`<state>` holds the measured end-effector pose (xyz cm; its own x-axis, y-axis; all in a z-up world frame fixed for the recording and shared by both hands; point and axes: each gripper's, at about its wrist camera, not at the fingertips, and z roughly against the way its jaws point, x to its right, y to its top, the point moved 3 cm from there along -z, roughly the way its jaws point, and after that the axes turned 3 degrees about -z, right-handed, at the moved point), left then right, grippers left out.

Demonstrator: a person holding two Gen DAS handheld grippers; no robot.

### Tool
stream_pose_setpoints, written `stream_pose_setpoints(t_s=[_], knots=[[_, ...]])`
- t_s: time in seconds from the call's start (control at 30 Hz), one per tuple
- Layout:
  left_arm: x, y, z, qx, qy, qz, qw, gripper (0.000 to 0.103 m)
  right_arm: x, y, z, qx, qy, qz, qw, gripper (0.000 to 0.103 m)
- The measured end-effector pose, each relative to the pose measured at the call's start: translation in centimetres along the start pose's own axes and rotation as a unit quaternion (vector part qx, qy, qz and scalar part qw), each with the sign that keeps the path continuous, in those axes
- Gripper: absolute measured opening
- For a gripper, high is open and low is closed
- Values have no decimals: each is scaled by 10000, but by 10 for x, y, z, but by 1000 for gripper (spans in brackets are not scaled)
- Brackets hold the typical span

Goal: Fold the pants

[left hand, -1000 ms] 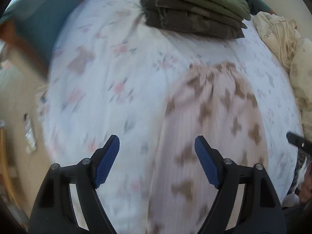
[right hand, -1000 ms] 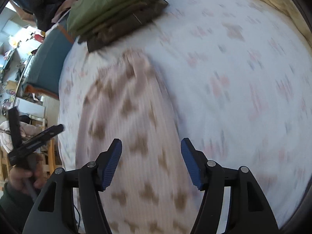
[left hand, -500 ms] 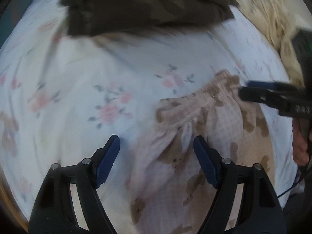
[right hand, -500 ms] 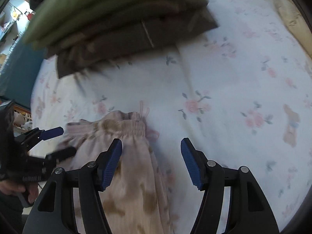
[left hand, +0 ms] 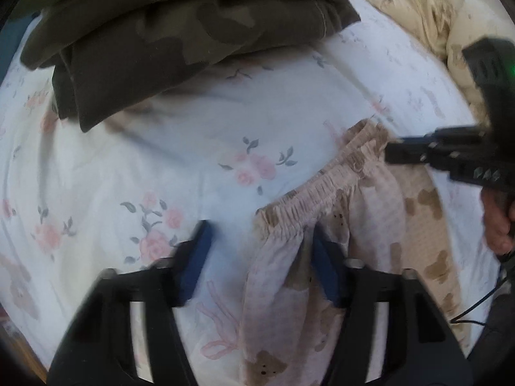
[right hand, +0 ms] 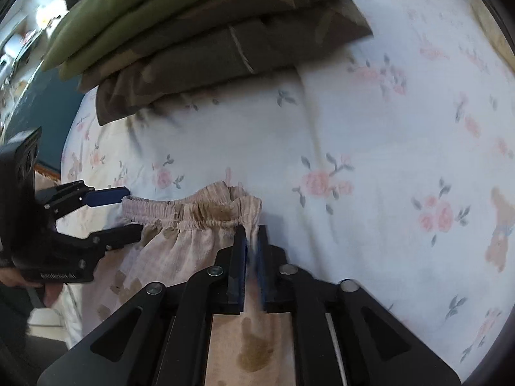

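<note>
R gripper (right hand: 252, 247) pinching pants (right hand: 193, 222) waistband corner, prob. to lift & fold. L gripper (left hand: 257, 254) spread wide round other corner, not pinching yet. Folded stack (left hand: 180, 32) near.

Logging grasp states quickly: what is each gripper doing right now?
Left gripper: open, straddling the pants waistband corner.
Right gripper: closed on the pants' waistband at its other corner.

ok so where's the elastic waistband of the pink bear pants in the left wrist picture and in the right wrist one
Left wrist view: the waistband runs diagonally right of centre, from beside the left gripper up to the right gripper.
Right wrist view: the waistband lies left of centre, its right end pinched in the right gripper.
Shared landmark: the camouflage folded stack at the top.
</note>
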<state>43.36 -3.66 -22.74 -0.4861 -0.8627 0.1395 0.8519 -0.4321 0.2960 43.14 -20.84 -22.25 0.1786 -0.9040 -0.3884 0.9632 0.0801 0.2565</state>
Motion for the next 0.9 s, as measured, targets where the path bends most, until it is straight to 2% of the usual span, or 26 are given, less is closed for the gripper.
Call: stream_pose_setpoints(t_s=[0.03, 0.1, 0.2, 0.23, 0.27, 0.33, 0.37, 0.5, 0.6, 0.7, 0.77, 0.9], knots=[[1, -1, -6, -104, -27, -19, 9999, 23, 0, -1, 1, 4, 89, 44, 10000, 11], [3, 0, -8, -72, -69, 4, 9999, 14, 0, -1, 2, 3, 127, 53, 9999, 19], [12, 2, -10, -79, 49, -115, 9999, 9, 3, 0, 5, 8, 438, -159, 9989, 23], [15, 3, -10, -79, 86, -146, 9998, 8, 2, 0, 4, 32, 397, -165, 9991, 24], [17, 4, -8, -80, 130, -171, 9997, 6, -1, 0, 1, 81, 142, -84, 9998, 23], [20, 8, 3, 45, 444, -349, 9984, 5, -11, -3, -8, -82, -462, 382, 9982, 5], [20, 10, 12, 118, 699, -488, 9963, 5, -23, -6, -8, -100, -620, 730, 9954, 2], [17, 19, 60, 507, 1137, -782, 9891, 5, -49, 7, 33, 495, -426, 948, 9933, 2], [20, 22, 102, 894, 1042, -874, 9867, 5, -68, 13, 68, 864, -339, 1197, 9885, 2], [31, 8, 135, 1197, 1043, -1035, 9819, 6, -76, 3, 99, 1102, -211, 1369, 9842, 2], [38, -11, 145, 1112, 1065, -1055, 9824, 6, -84, -12, 117, 1244, -122, 1484, 9810, 2], [70, -49, 167, 1250, 1014, -1124, 9805, 6, -100, -61, 147, 1406, -363, 1887, 9712, 2]])
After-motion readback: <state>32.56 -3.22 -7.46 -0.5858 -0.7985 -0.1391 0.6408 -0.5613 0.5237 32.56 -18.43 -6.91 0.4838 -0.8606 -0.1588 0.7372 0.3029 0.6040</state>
